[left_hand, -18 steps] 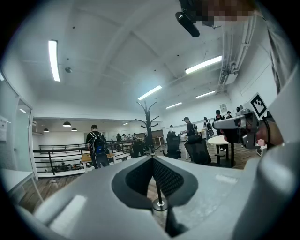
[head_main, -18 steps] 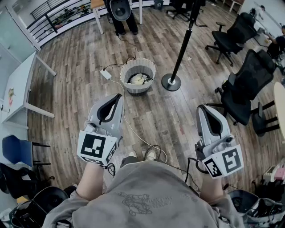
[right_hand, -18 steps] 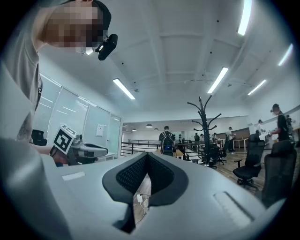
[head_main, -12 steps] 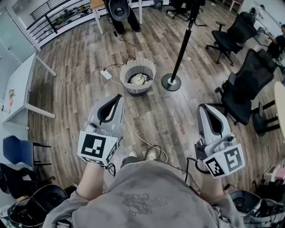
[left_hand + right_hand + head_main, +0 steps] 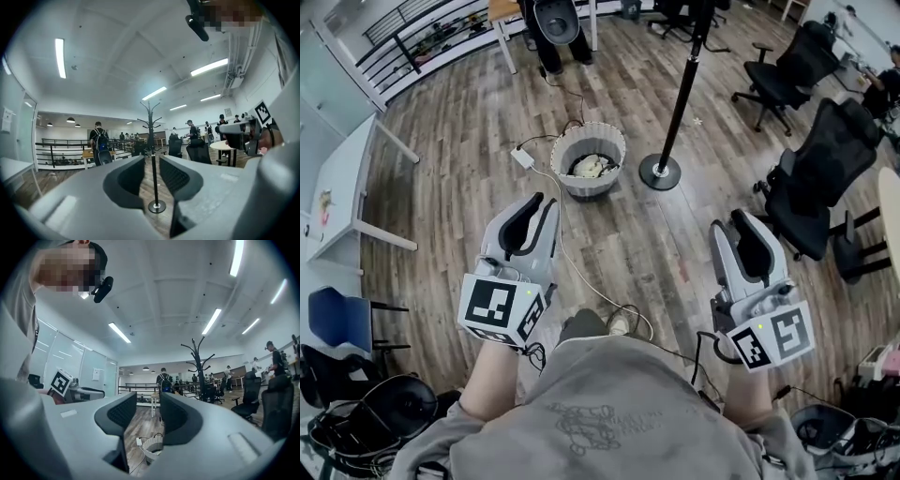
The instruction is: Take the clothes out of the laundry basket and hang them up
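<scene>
The white ribbed laundry basket (image 5: 589,159) stands on the wood floor ahead of me, with pale clothes (image 5: 592,166) bunched inside. Just right of it stands the black coat stand (image 5: 680,94) on its round base (image 5: 660,172). My left gripper (image 5: 534,211) is held level, well short of the basket, jaws open with nothing between them. My right gripper (image 5: 741,225) is level too, jaws partly open and empty. In the left gripper view the coat stand (image 5: 153,154) shows through the jaw gap. Below the jaws in the right gripper view sits the basket (image 5: 152,448).
A white power strip (image 5: 523,157) and its cable trail from the basket toward my feet. Black office chairs (image 5: 825,178) crowd the right side. A white table (image 5: 337,187) and a blue chair (image 5: 337,319) are at the left. A person (image 5: 555,28) stands beyond the basket.
Both grippers have shifted slightly forward toward the basket. My left leg has swung forward, covering the shoe seen before. The basket and the stand have not moved.
</scene>
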`<state>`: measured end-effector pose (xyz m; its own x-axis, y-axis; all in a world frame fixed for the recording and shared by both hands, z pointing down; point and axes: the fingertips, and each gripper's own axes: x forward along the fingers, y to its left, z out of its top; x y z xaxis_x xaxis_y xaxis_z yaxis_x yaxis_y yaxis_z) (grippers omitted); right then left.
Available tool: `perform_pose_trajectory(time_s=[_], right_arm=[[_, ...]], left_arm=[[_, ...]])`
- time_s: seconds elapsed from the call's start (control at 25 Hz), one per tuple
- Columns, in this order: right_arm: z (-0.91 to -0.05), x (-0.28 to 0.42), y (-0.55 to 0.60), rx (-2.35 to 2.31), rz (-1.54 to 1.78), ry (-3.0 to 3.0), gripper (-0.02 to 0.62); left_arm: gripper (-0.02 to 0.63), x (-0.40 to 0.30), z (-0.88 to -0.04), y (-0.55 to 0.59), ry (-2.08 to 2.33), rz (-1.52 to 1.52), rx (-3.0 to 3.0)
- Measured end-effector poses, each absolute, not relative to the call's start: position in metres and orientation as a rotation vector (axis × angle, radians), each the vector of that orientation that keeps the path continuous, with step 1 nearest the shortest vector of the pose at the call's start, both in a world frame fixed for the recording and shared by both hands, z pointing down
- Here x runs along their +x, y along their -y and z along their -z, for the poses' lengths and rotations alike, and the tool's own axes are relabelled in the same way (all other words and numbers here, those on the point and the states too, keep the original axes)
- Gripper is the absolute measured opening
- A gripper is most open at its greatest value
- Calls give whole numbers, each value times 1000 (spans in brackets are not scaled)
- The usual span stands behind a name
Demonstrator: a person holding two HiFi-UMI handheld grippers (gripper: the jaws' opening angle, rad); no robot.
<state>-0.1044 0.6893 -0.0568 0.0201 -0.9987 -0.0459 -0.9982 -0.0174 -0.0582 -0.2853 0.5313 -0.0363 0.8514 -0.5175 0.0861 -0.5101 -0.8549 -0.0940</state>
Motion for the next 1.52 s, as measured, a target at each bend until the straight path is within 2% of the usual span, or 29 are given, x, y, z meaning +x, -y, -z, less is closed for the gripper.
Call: perform_pose_trajectory(time_s=[0.04, 0.08, 0.2, 0.76, 1.52], right_arm=[[56, -103, -690, -2195, 17, -2141, 201], [55, -102, -691, -2202, 21, -2132, 212], [54, -99, -693, -2219, 22, -2117, 212], [35, -65, -634, -2314, 60, -2103, 209], [22, -4, -384, -2341, 215, -2177, 221]], left_arm=[[131, -285, 37, -531, -823, 148, -2977], [162, -286, 38, -530, -829, 131, -2987], [202, -291, 43, -525, -862, 108, -2971], [204, -263, 13, -455, -876, 198, -2877], [204, -191, -30, -220, -829, 311, -3018]])
